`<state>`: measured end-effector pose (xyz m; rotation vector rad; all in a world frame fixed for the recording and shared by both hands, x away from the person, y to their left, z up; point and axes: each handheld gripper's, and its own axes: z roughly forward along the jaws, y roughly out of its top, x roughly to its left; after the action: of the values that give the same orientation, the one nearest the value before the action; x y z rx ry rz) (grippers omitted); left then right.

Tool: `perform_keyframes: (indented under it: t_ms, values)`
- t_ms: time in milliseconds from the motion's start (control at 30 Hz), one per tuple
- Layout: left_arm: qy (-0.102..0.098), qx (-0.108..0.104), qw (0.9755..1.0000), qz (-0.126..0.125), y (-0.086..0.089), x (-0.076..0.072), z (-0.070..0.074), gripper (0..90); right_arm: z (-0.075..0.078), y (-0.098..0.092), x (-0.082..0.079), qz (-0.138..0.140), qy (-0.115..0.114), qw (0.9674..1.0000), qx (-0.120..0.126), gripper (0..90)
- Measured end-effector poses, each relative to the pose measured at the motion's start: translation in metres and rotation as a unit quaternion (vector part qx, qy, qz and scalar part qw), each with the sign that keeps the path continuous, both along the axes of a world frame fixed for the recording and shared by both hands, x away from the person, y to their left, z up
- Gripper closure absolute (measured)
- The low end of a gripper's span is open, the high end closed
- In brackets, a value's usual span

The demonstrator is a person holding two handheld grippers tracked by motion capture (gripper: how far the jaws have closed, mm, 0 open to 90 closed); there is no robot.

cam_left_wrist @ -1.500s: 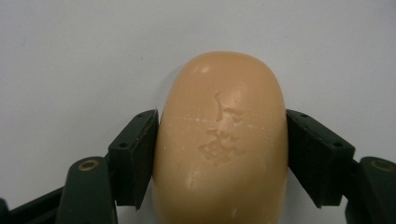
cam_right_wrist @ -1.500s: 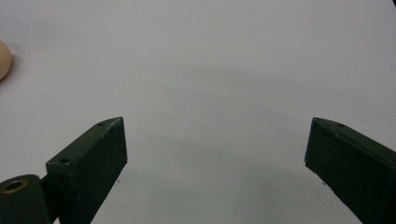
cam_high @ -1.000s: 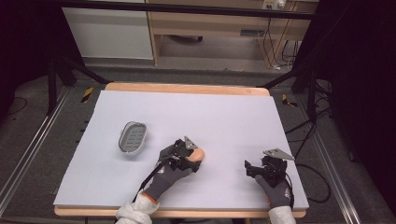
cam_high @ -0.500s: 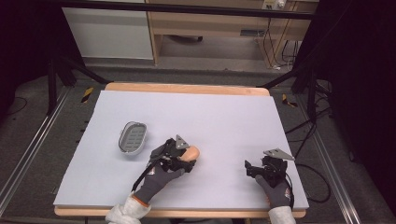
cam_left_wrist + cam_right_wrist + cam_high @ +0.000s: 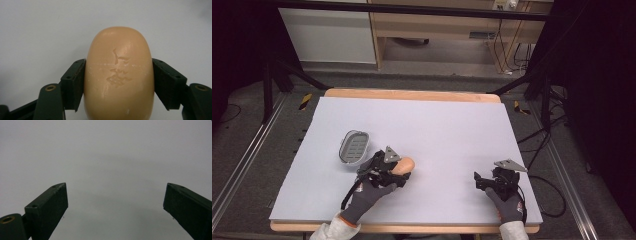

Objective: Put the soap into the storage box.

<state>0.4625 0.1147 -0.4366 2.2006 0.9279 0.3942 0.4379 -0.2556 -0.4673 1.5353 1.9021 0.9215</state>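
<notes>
A tan oval soap bar with a stamped mark sits between the jaws of my left gripper, which press on both its sides. From above, the soap bar pokes out of my left gripper near the table's front, just right of a grey soap dish. The dish is oval, slotted and holds nothing. My right gripper rests low at the front right, its jaws wide apart over bare mat.
The table has a wooden rim and a pale lavender mat. Black frame legs and cables stand on the floor to the left and right. Shelving runs along the back.
My left gripper with the soap bar has shifted slightly left, closer to the soap dish. My right gripper has stayed put.
</notes>
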Motion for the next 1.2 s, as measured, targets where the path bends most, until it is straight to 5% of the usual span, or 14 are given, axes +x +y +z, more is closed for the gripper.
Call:
perform_keyframes:
  t_ms: [700, 1200]
  values:
    - [-0.014, -0.031, 0.9985, 0.042, 0.043, 0.002, 0.023, 31.5, -0.001, 0.002, -0.002, 0.005, 0.0, 1.0, -0.002, 5.9]
    - [-0.028, -0.052, 0.9927, 0.105, 0.084, 0.019, 0.035, 31.6, -0.001, 0.004, -0.001, 0.005, 0.0, 1.0, -0.002, 5.9]
